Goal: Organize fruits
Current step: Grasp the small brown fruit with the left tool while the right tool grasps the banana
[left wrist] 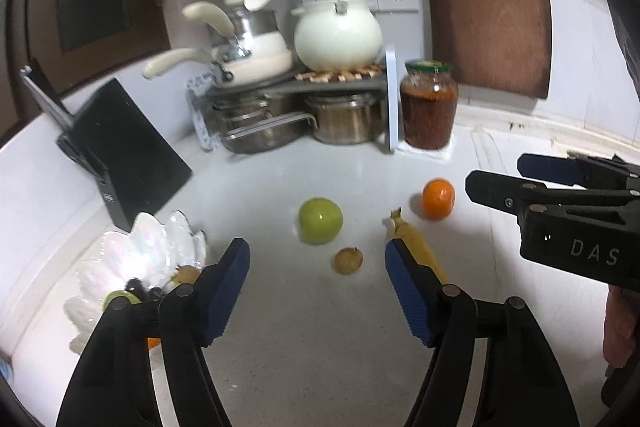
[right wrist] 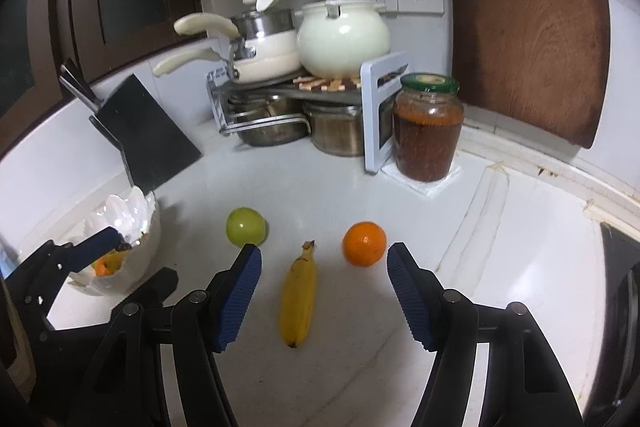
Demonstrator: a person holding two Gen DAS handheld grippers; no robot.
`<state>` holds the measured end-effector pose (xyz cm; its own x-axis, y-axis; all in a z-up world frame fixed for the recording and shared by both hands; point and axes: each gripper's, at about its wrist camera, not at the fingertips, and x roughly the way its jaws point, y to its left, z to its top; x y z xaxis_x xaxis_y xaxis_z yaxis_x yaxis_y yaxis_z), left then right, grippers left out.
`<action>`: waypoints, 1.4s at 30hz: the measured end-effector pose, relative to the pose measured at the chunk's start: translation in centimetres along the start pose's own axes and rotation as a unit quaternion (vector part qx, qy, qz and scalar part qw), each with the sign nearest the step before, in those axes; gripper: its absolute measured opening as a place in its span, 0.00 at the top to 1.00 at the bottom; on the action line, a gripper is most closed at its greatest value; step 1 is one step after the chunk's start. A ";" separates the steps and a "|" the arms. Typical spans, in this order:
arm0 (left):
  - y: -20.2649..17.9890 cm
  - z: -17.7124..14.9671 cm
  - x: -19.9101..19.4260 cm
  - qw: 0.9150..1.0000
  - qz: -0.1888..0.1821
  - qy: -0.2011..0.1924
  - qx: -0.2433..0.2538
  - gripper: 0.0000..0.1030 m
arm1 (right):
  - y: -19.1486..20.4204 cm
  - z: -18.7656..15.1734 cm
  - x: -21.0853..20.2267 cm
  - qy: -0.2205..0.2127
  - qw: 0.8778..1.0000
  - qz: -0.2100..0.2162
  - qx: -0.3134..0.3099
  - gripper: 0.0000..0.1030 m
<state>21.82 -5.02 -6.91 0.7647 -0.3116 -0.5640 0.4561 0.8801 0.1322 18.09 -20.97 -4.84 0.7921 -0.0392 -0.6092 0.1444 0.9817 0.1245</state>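
On the white counter lie a green apple [left wrist: 320,221] [right wrist: 246,225], an orange [left wrist: 439,198] [right wrist: 364,244], a banana [left wrist: 416,247] [right wrist: 299,301] and a small brown fruit [left wrist: 349,260]. A white shell-shaped bowl [left wrist: 132,255] [right wrist: 120,223] at the left holds several fruits. My left gripper [left wrist: 318,267] is open and empty, above the counter before the small brown fruit. My right gripper [right wrist: 324,269] is open and empty, with the banana and orange just ahead between its fingers. The right gripper shows in the left wrist view [left wrist: 496,179].
A black knife block [left wrist: 120,151] [right wrist: 140,143] stands behind the bowl. A rack with pots [left wrist: 296,103] [right wrist: 296,99] and a jar of red-brown preserve [left wrist: 429,107] [right wrist: 427,127] stand at the back. A wooden board [left wrist: 488,3] leans on the wall.
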 end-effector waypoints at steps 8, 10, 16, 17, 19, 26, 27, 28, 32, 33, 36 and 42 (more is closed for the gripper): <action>0.4 -0.8 3.8 0.998 -0.040 0.045 0.024 0.37 | 0.6 -0.4 3.2 0.037 0.999 0.003 0.008 0.36; 0.3 -0.9 4.6 0.997 -0.046 0.052 0.031 0.38 | 0.8 -0.6 4.0 0.046 0.999 0.006 0.008 0.36; 0.1 -1.1 6.8 0.994 -0.055 0.072 0.059 0.42 | 1.3 -1.3 6.5 0.080 0.997 0.012 0.008 0.41; 0.1 -1.2 7.1 0.994 -0.058 0.075 0.062 0.42 | 1.4 -1.4 6.8 0.084 0.996 0.012 0.009 0.41; 0.1 -1.3 7.8 0.992 -0.064 0.082 0.067 0.43 | 1.3 -1.6 7.4 0.092 0.996 0.012 0.010 0.41; -0.5 -1.3 9.7 0.989 -0.080 0.098 0.075 0.48 | 1.2 -1.9 9.1 0.112 0.993 0.016 0.015 0.43; -0.6 -1.2 9.9 0.989 -0.083 0.100 0.076 0.48 | 1.2 -1.9 9.3 0.115 0.993 0.018 0.017 0.44; -0.7 -1.2 10.1 0.988 -0.087 0.102 0.078 0.48 | 1.2 -1.8 9.5 0.116 0.993 0.021 0.018 0.44; -1.0 -0.9 11.2 0.986 -0.092 0.115 0.083 0.49 | 1.3 -1.7 10.1 0.120 0.992 0.024 0.019 0.44; -1.0 -0.9 11.4 0.986 -0.091 0.115 0.085 0.49 | 1.3 -1.6 10.3 0.122 0.992 0.024 0.018 0.44; -1.1 -0.8 11.9 0.984 -0.094 0.119 0.088 0.50 | 1.5 -1.7 10.8 0.127 0.992 0.024 0.016 0.48; -1.3 -0.8 12.5 0.983 -0.095 0.125 0.094 0.53 | 1.1 -1.9 11.6 0.140 0.990 0.025 0.025 0.51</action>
<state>30.39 -9.81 -14.78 0.5325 -0.3450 -0.7729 0.6735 0.7258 0.1401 26.30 -20.01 -13.30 0.6042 0.0687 -0.7939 0.1439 0.9705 0.1935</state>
